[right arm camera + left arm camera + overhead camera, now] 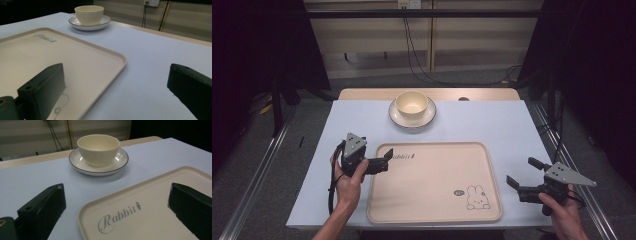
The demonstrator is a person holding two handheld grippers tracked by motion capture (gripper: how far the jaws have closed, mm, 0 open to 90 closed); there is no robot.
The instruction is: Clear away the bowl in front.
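Your left hand-held gripper [384, 161] sits at the near-left of the bench [492, 120], jaws spread and empty, straddling the far-left corner of the cream tray [432, 180]. Your right hand-held gripper [520, 172] hovers at the near-right, just beside the tray's right edge, jaws likewise spread and holding nothing. The cream bowl [411, 104] stands on its saucer [427, 119] at the far middle, well apart from both.

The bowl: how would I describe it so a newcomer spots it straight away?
Start at the big beige tray on the blue table, then look beyond its far edge. There a cream bowl sits on a white plate; it is the one deep, round thing there.
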